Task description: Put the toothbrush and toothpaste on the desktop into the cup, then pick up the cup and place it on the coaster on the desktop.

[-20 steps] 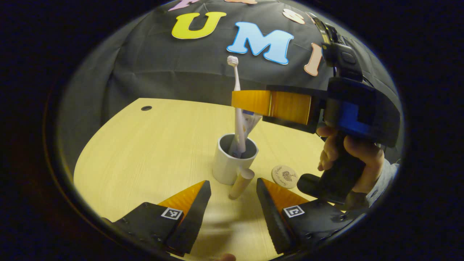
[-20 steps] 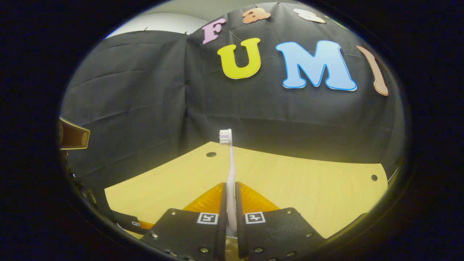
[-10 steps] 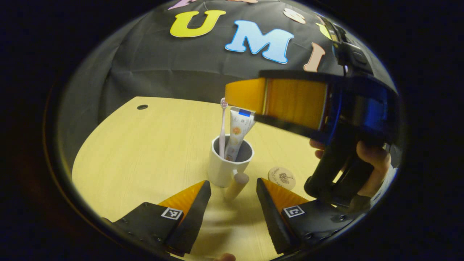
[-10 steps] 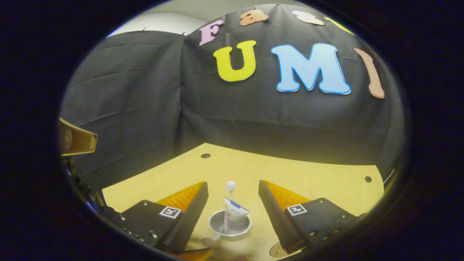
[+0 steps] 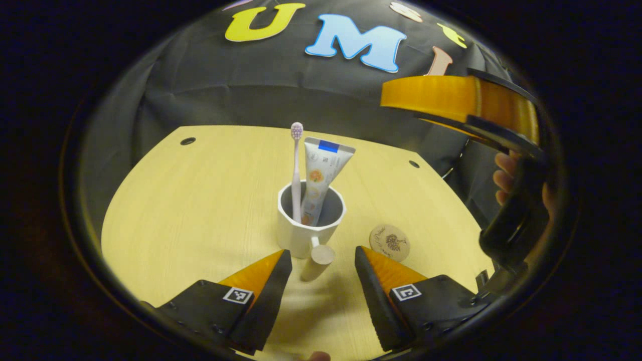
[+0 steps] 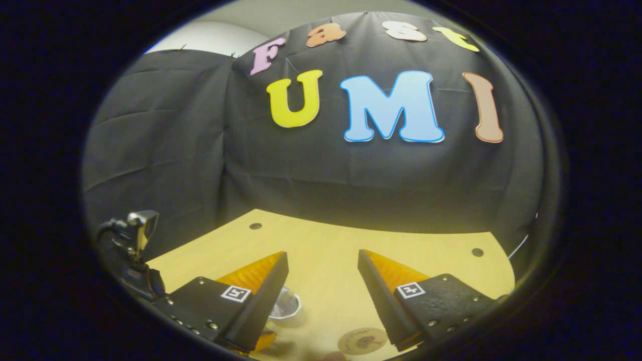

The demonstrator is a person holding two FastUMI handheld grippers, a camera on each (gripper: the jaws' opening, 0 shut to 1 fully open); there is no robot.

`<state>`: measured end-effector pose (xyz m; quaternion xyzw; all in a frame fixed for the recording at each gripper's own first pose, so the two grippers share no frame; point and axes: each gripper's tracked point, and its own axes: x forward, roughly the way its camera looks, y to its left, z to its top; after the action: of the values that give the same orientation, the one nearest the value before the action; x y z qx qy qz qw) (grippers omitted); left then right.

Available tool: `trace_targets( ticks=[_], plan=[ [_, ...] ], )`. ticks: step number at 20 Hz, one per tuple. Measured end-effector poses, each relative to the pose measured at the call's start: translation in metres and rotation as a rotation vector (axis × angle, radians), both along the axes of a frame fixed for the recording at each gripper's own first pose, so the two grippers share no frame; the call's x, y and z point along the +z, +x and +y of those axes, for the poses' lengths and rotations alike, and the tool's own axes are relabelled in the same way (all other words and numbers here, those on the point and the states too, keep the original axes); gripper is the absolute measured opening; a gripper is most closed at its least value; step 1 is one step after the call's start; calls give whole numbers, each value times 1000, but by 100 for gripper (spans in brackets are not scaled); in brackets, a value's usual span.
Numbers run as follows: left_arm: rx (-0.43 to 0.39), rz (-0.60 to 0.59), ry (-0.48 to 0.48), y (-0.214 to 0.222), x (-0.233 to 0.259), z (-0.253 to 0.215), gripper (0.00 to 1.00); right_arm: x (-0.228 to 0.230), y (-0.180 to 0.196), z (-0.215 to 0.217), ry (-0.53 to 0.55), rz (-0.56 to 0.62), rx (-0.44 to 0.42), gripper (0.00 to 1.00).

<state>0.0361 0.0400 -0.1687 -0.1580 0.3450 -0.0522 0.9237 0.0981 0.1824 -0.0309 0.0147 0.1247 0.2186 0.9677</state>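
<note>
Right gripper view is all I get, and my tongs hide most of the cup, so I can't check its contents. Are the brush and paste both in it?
Observer: Yes. The toothbrush and toothpaste both stand in the cup, brush head up.
Operator: Have the left tongs got hold of the cup?
Observer: No. The left tongs are open, with the cup's handle between the fingers and a gap on each side.
</note>
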Motion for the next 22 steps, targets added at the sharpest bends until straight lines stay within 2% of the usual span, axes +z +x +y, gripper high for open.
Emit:
trace_targets(
  ticks=[6,10,11,12,15,16,17,22],
  plan=[
    [-11,171,-38,10,-15,-3,87,8,-8,-51,1,10,-87,90],
    [-15,294,-8,18,-35,3,87,3,-16,-83,-9,42,-136,90],
    [-21,324,-5,19,-40,2,87,0,-20,-90,-14,55,-144,87],
    [-24,345,-7,20,-43,1,87,-2,-25,-97,-15,67,-152,90],
    [-26,409,-5,22,-46,-1,84,-9,-39,-117,-23,99,-174,90],
    [-23,425,4,23,-47,2,84,-11,-42,-124,-28,107,-185,87],
    [-26,442,3,26,-48,3,84,-14,-46,-130,-35,114,-193,90],
    [-30,522,17,31,-60,4,81,-28,-58,-149,-38,157,-226,90]
  ],
)
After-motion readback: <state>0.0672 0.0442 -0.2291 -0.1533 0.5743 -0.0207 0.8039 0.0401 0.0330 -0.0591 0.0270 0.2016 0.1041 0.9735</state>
